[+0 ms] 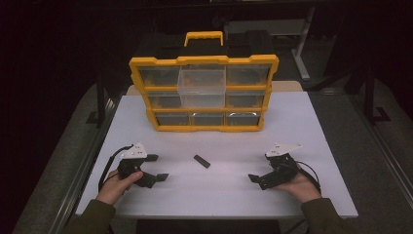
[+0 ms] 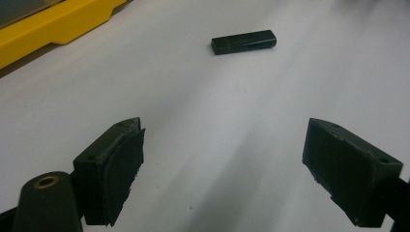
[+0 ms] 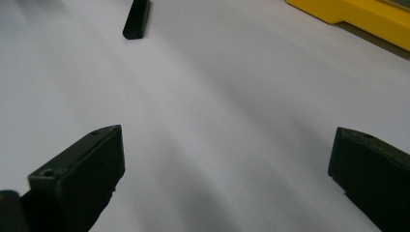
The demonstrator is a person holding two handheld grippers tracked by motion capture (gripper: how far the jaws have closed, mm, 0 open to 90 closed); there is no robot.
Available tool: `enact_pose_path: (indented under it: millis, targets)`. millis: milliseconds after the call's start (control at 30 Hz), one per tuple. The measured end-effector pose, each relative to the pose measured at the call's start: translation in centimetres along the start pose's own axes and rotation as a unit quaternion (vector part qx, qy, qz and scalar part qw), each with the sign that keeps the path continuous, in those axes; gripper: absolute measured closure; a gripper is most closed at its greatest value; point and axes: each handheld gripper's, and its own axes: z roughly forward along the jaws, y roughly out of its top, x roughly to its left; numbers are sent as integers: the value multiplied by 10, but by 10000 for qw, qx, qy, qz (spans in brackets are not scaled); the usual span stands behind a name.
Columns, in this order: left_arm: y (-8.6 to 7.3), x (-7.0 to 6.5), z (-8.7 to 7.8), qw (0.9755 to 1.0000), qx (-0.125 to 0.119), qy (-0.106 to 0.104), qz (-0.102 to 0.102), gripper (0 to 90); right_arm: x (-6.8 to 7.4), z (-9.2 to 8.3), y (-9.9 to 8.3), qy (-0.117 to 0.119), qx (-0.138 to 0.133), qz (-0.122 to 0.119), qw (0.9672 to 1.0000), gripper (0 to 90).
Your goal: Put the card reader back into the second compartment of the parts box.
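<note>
Two black two-jaw grippers rest low over a white rectangular table (image 1: 302, 126), one in each of a person's hands. The left gripper (image 1: 158, 167), held in the left hand (image 1: 117, 185), has its jaws spread wide with nothing between them; in the left gripper view (image 2: 225, 164) bare tabletop shows across the gap. The right gripper (image 1: 257, 180), held in the right hand (image 1: 302, 187), is likewise spread wide and holds nothing, as the right gripper view (image 3: 227, 169) confirms. Each gripper carries a pale three-cornered plate on top and trails a black cable.

Between the two grippers, apart from both, lies a single small black rectangular bar (image 1: 201, 161) flat on the table; it also shows ahead of the jaws in the left gripper view (image 2: 244, 41) and at the upper left of the right gripper view (image 3: 136, 18).

Farther back stands one yellow-framed plastic organiser case (image 1: 204, 59) with a yellow carry handle (image 1: 203, 36), upright and facing the person. It shows nine clear compartments in three rows of three; one clear drawer (image 1: 201, 82) in the top middle sticks out toward the person.
</note>
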Motion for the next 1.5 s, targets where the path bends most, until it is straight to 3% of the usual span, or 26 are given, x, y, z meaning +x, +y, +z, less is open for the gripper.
enact_pose_path:
  millis: [1000,1500]
  targets:
    - [-2,-1,0,9999,-114,-96,6,144,2,9,16,228,-93,-64,9997,0]
    - [-2,-2,-1,9999,-153,-21,-2,143,4,13,24,338,-106,-65,9994,0]
